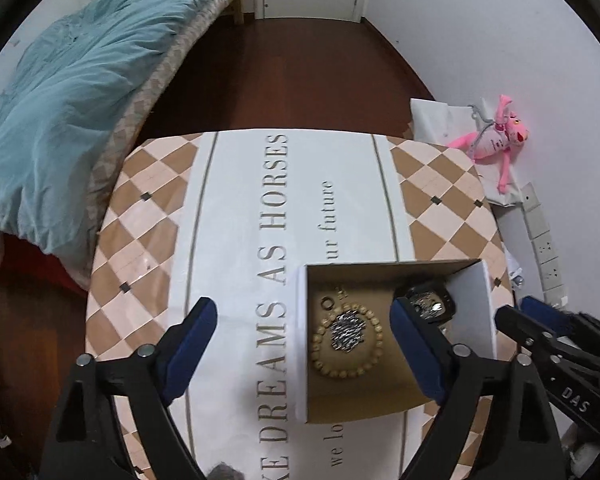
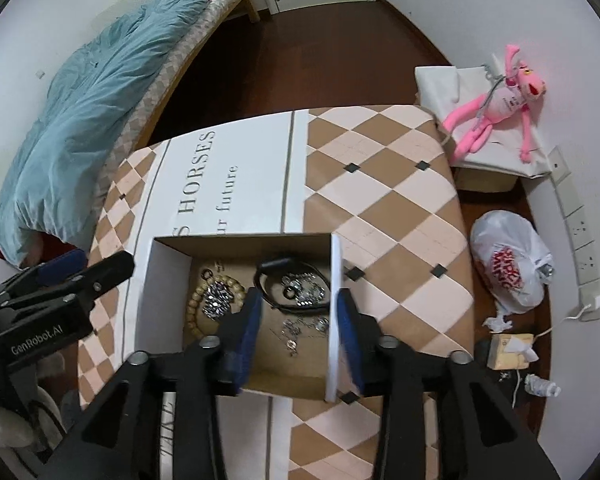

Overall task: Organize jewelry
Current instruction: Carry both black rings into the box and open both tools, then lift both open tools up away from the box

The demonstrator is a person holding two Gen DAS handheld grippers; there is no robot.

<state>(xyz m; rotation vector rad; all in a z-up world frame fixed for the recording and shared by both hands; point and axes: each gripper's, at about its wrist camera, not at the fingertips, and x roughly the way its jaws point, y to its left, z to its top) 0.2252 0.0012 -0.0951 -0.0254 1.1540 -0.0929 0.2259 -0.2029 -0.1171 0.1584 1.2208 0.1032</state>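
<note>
box: I see open cardboard box (image 2: 168, 280) on checked tablecloth (image 2: 380, 200); light, thin walls
jewelry: bead bracelet (image 1: 346, 340), silver chain (image 1: 348, 330) inside; loose, slippery; I'd pinch beads
left gripper (image 1: 300, 356): spread wide astride left wall, released
right gripper (image 2: 298, 332): half open astride right wall (image 2: 334, 320), not pressing

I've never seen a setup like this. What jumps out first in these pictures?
An open cardboard box of jewelry sits on a checkered tablecloth, with a wooden bead bracelet ringing a silver piece. Black grippers with blue pads straddle the box walls. A pink plush toy lies by the wall.
</note>
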